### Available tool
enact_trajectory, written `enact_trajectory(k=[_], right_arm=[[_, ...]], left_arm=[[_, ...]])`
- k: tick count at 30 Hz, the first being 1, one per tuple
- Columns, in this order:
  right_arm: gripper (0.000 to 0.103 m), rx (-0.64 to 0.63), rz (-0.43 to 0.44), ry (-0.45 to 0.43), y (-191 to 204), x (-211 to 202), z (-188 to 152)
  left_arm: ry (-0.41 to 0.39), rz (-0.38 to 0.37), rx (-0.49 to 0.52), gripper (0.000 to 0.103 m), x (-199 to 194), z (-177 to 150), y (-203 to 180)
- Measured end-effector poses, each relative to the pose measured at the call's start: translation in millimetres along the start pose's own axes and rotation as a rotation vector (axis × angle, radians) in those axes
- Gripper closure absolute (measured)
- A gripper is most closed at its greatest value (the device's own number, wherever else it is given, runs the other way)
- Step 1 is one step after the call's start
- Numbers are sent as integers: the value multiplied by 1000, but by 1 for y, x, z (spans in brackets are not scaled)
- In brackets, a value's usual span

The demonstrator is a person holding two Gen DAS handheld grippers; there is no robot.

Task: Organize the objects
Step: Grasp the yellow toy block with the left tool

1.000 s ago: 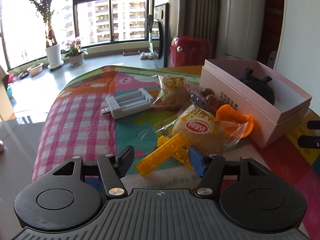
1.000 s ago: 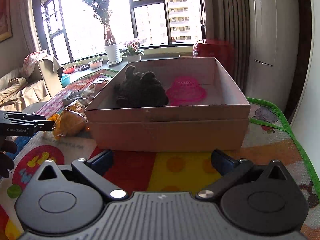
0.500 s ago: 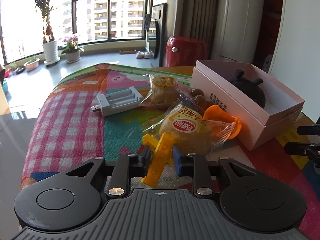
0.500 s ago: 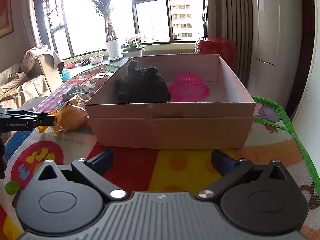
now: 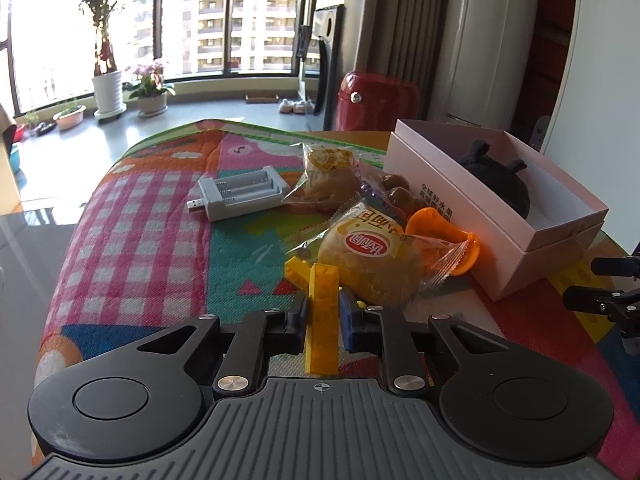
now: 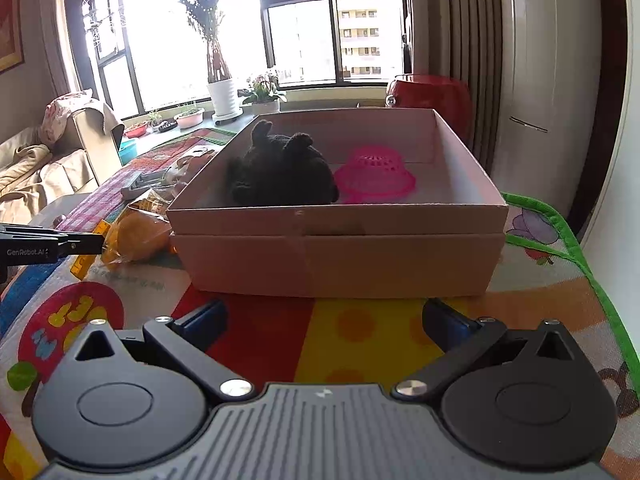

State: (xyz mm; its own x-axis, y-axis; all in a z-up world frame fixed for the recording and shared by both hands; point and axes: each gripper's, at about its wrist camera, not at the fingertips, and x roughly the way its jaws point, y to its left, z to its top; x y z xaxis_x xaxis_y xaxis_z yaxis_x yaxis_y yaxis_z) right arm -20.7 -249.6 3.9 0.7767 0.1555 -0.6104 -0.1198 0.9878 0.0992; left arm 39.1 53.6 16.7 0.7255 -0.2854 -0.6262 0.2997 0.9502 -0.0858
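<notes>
My left gripper (image 5: 323, 313) is shut on a long yellow toy brick (image 5: 322, 344), which runs straight between the blue pads, just above the colourful mat. A second yellow brick (image 5: 297, 270) lies behind it, beside a wrapped bun (image 5: 372, 264). The pink cardboard box (image 5: 476, 212) stands to the right and holds a black plush toy (image 6: 280, 172) and a pink plastic strainer (image 6: 376, 174). My right gripper (image 6: 326, 316) is open and empty, low over the mat in front of the box (image 6: 336, 260). In the right wrist view the left gripper (image 6: 76, 245) shows at the left edge.
A grey battery charger (image 5: 244, 192), a second bagged bun (image 5: 328, 176), a packet of brown snacks (image 5: 394, 190) and an orange plastic piece (image 5: 440, 226) lie left of the box. The mat's left edge drops to a glossy surface (image 5: 24, 248). A red stool (image 5: 376, 100) stands behind the table.
The left jaws closed from wide open onto the yellow brick, and the brick swung from lying slantwise to pointing along the fingers. The right gripper stayed where it was.
</notes>
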Motion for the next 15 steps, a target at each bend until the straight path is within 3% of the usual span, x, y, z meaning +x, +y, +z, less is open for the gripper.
enact_trajectory(k=[6, 11, 13, 15], right_arm=[[0, -26, -22, 1, 4, 1, 0], [0, -90, -68, -33, 18, -6, -1], [0, -143, -26, -59, 34, -17, 0], [0, -183, 68, -71, 58, -26, 3]], left_arm=[[-39, -76, -144, 84, -20, -18, 13], [-69, -30, -157, 84, -42, -26, 15], [-87, 0, -148, 84, -53, -27, 17], [-100, 52, -152, 84, -64, -25, 21]])
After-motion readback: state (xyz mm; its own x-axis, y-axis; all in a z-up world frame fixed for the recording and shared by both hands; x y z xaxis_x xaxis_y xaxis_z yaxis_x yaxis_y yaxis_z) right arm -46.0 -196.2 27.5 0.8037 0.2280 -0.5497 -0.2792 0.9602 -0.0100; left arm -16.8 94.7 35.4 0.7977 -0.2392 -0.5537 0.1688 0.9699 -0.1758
